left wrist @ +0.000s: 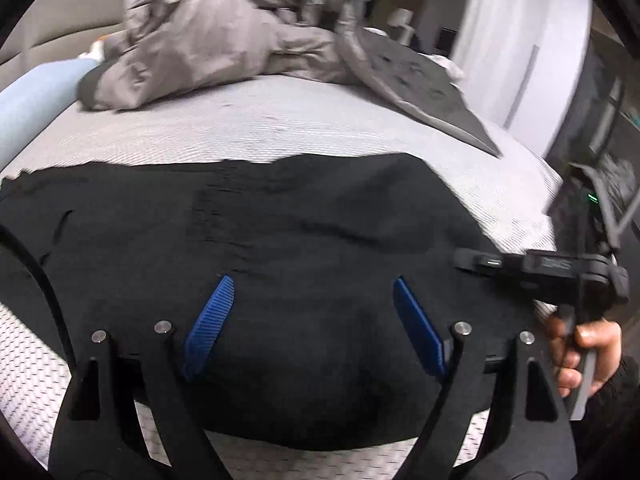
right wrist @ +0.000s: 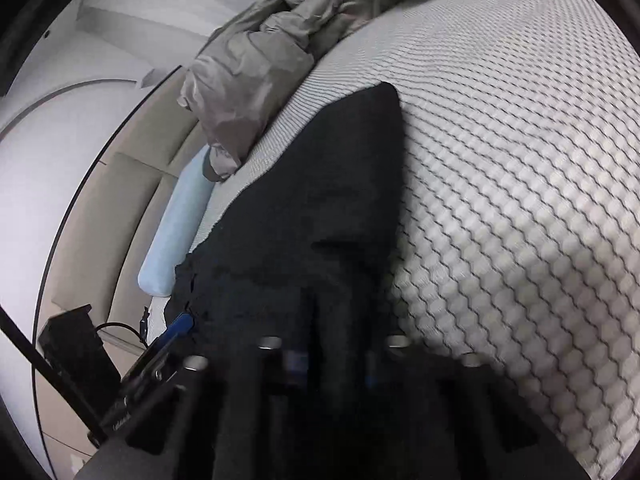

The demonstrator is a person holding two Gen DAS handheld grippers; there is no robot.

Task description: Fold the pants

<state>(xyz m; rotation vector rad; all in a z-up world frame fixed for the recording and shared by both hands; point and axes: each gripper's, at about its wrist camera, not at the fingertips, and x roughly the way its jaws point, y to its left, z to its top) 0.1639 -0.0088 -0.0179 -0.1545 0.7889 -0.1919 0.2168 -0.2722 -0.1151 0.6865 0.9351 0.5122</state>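
Observation:
Black pants (left wrist: 280, 220) lie spread across the near part of the quilted mattress (left wrist: 280, 120). My left gripper (left wrist: 313, 282) hovers open just over them, with its blue pads (left wrist: 208, 320) wide apart and only flat cloth below. My right gripper (left wrist: 466, 263), held by a hand (left wrist: 580, 352), sits at the pants' right edge. In the right wrist view its jaws (right wrist: 332, 364) stand close together with a ridge of the black pants (right wrist: 320, 200) pinched between them. One blue pad (right wrist: 182, 326) of the left gripper shows at the pants' left edge.
A crumpled grey garment (left wrist: 200, 40) lies at the far side of the mattress (right wrist: 520, 200), with a dark grey cloth (left wrist: 420, 80) to its right. A pale blue roll (left wrist: 36, 108) lies along the left edge. The bed's right edge drops to cluttered furniture (left wrist: 600, 200).

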